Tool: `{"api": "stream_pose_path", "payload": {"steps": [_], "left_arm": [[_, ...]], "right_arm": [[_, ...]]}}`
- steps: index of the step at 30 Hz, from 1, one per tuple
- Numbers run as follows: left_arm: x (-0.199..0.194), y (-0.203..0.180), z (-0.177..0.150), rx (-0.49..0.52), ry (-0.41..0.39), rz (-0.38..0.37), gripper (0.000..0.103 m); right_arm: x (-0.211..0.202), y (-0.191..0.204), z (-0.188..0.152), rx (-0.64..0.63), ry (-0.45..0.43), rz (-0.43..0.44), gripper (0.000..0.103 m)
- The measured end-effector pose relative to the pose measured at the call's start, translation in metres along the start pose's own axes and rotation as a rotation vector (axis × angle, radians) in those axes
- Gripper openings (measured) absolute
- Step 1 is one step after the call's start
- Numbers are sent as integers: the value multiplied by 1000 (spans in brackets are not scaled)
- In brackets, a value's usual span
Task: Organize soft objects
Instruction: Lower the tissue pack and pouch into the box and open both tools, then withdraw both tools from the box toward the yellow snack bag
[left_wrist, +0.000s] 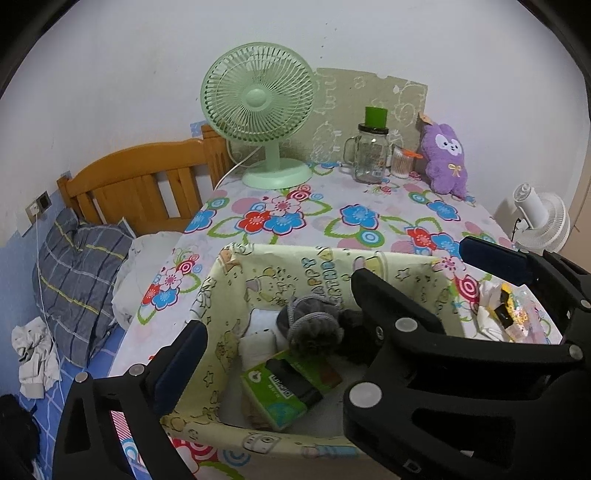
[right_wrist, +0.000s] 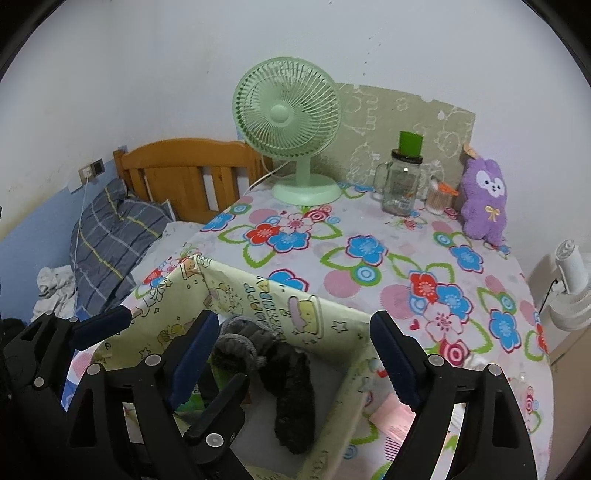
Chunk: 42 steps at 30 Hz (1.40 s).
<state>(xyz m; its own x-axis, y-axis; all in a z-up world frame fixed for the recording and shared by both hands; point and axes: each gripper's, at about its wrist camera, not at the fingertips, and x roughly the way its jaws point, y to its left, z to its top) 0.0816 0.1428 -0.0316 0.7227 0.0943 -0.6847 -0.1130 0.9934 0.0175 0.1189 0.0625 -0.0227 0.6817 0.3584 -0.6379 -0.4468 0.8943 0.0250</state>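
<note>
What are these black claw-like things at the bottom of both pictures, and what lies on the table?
They are two hand-held grippers, each with a fisheye camera looking along its fingers. The left gripper and the right gripper both hover open over the pale yellow cartoon-print fabric box; neither holds anything. Inside lie grey knitted soft items, a black fuzzy piece and a green tissue pack. On the flowered tablecloth stand a mint-green desk fan, a glass jar mug and a purple plush bunny.
</note>
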Motion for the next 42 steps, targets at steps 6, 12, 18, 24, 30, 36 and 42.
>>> {"api": "stream_pose_path", "payload": {"steps": [6, 12, 18, 24, 30, 36, 42], "left_arm": [[-10, -14, 2, 20, -25, -7, 103], [-22, -29, 5, 35, -51, -17, 103], [-33, -44, 9, 55, -74, -34, 103], [-41, -60, 10, 72, -92, -47, 103], [-50, -76, 10, 79, -112, -59, 103], [-58, -92, 8, 89, -126, -70, 103], [-65, -109, 5, 96, -156, -97, 103]], "right_arm": [[-17, -12, -2, 15, -28, -22, 87], [-34, -26, -3, 38, -53, -50, 93], [-51, -40, -4, 56, -84, -78, 96], [-67, -54, -8, 76, -105, -103, 97], [-81, -66, -12, 92, -127, -120, 98], [-95, -80, -16, 111, -147, -138, 99], [-108, -96, -24, 132, -164, -146, 99]]}}
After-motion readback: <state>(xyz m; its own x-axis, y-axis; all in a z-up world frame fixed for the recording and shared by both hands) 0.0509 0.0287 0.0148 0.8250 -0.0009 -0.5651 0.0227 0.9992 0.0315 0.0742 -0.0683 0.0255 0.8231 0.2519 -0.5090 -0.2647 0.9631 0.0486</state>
